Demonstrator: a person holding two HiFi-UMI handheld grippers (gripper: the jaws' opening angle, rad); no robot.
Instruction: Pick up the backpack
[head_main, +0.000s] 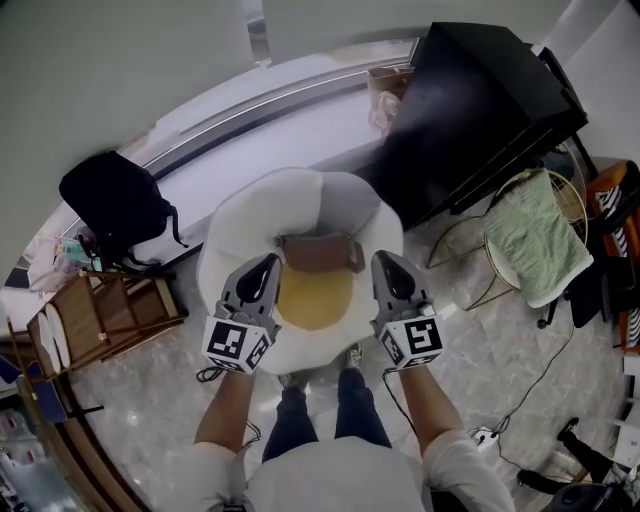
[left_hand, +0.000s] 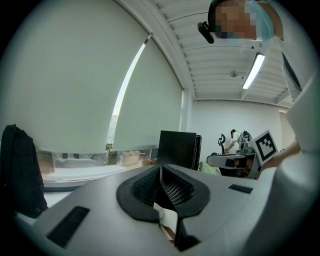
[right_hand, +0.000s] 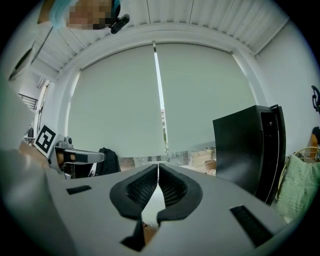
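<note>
The black backpack (head_main: 113, 203) stands at the far left, against the window ledge (head_main: 250, 115) and just above a wooden chair (head_main: 100, 320). From the head view I cannot tell whether it rests on that chair's back edge or on the floor behind it. It is well apart from both tools.

The left gripper (head_main: 268, 263) hangs over the left rim of a round white armchair (head_main: 235, 215). Its fingers are pressed together, and its own view shows nothing caught between them. At the armchair's middle lies a yellow cushion (head_main: 315, 298) with a brown object (head_main: 320, 252) at its back edge; neither belongs to the task. The right gripper (head_main: 386, 260) hangs over the right rim, also closed tight and empty.

The step in hand looks like the approach, and both tools are aimed at the armchair rather than at the bag. To do it well:

- Turn left towards the ledge.
- Spread the fingers before arriving, not on contact.
- Aim at the bag's top edge, where a carry loop would likely sit.
- Avoid the soft body, since slack fabric will probably slip or sag out of a pinch.
- Lift straight up so that the dangling strap (head_main: 178, 228) on the bag's right side clears the wooden chair.
</note>
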